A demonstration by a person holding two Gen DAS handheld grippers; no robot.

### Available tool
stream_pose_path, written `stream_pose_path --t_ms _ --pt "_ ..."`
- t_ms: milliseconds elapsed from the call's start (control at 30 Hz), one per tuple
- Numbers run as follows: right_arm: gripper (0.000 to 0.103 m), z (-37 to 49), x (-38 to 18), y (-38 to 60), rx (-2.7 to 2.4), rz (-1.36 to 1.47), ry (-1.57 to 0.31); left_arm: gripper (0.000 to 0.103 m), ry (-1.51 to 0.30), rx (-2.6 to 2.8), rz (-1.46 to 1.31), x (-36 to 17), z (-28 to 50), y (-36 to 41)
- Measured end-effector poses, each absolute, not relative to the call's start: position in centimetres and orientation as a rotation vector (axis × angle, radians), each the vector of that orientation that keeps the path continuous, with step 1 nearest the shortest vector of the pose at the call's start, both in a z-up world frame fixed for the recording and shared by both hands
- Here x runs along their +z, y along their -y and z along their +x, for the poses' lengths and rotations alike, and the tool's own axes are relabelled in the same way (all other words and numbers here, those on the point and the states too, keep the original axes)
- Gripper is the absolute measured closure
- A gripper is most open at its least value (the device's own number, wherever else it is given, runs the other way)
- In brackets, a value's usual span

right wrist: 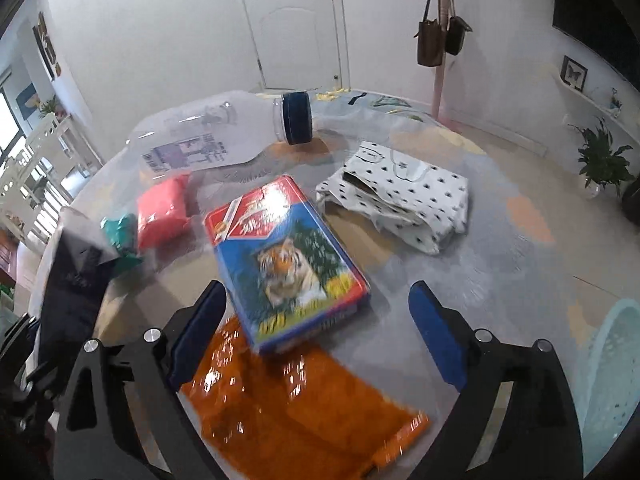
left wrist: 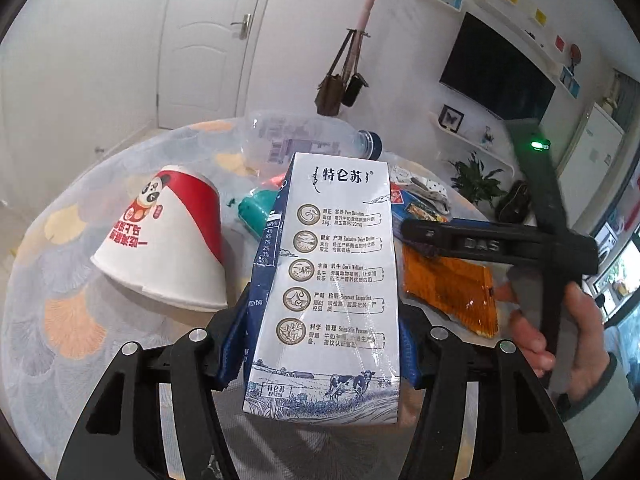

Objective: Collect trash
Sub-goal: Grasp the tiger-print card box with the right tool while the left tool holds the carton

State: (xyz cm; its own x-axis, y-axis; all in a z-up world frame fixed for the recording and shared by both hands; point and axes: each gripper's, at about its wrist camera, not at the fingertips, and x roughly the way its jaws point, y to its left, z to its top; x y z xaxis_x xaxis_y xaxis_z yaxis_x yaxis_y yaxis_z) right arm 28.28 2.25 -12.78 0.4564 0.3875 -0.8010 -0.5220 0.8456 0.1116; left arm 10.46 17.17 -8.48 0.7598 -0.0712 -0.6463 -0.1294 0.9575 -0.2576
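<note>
Left wrist view: left gripper (left wrist: 320,344) jaws clench the milk carton (left wrist: 332,280), light, stiff, above the table (left wrist: 72,312). Right gripper (right wrist: 320,340) jaws gape over the orange wrapper (right wrist: 304,404), thin, slippery; pinch its edge near the table's near edge.

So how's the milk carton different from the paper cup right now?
The milk carton is clamped between the left gripper's blue pads; the paper cup lies loose on its side on the table. The carton is a tall white-and-blue box; the cup is a red-and-white cone. Both carry printed text.

A home living room: wall-mounted television (left wrist: 496,68), door (left wrist: 204,40), potted plant (right wrist: 602,158).
</note>
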Motion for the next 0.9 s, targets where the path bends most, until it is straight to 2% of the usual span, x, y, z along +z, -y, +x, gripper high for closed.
stream_pose_path --t_ms 100,200,233,467,667,900 --pt "0.015 28.6 -12.7 -3.4 0.555 -0.203 -0.923 0.045 -0.697 0.037 -0.277 -8.3 10.3 -16.8" --pt "0.024 28.5 -13.0 -4.8 0.548 -0.262 -0.910 0.045 -0.694 0.032 -0.263 -8.2 10.1 -16.4" --pt "0.030 28.4 -13.0 -5.2 0.551 -0.275 -0.902 0.045 -0.692 0.032 -0.263 -8.2 10.1 -16.3" --pt "0.041 26.9 -12.4 -4.9 0.558 -0.280 -0.841 0.045 -0.689 0.051 -0.249 -7.9 9.1 -16.0" --pt "0.045 24.4 -10.1 -2.5 0.581 -0.211 -0.795 0.045 -0.687 0.054 -0.258 -7.2 8.8 -15.4" --pt "0.046 22.3 -7.5 0.6 0.586 -0.184 -0.752 0.045 -0.655 -0.009 -0.313 -5.4 8.7 -14.2"
